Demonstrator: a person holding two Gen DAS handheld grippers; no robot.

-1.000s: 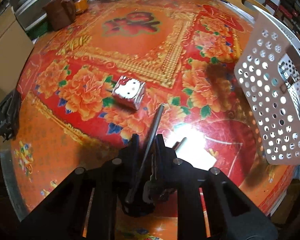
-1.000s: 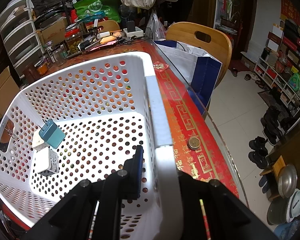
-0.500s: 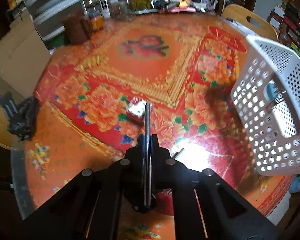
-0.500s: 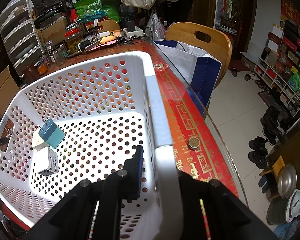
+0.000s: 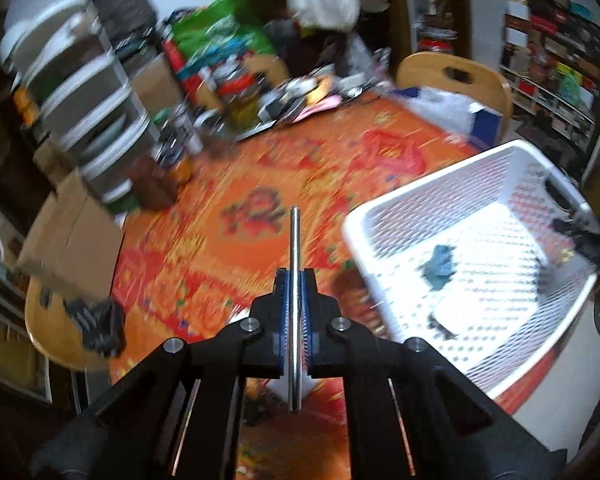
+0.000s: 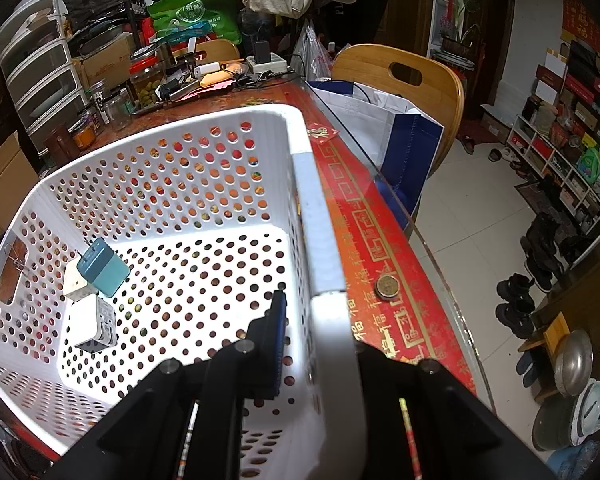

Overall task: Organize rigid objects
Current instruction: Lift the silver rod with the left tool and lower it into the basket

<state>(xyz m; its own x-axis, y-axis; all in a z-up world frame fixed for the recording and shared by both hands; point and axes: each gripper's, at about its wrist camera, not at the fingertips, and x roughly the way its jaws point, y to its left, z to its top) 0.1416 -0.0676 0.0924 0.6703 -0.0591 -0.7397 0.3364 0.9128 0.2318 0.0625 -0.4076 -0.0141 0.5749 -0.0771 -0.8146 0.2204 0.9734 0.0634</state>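
Note:
My left gripper (image 5: 296,276) is shut on a thin metal rod (image 5: 295,240) that sticks up past the fingertips, held above the red floral table (image 5: 228,248). The white perforated basket (image 5: 384,220) is to its right, with a teal charger (image 5: 440,266) and a white charger (image 5: 456,312) inside. My right gripper (image 6: 320,300) is shut on the basket's right rim (image 6: 316,248). In the right wrist view the teal charger (image 6: 104,268) and white chargers (image 6: 92,326) lie at the basket's left side.
A coin (image 6: 387,286) lies on the table edge right of the basket. Jars and clutter (image 6: 140,88) stand at the table's far side. A wooden chair (image 6: 404,80) with a blue and white bag (image 6: 380,128) stands beyond. Drawers (image 5: 92,120) are at the left.
My left gripper has lifted with the rod and swung up and right toward the basket; the Hello Kitty box has left its view. The right gripper and basket have not moved.

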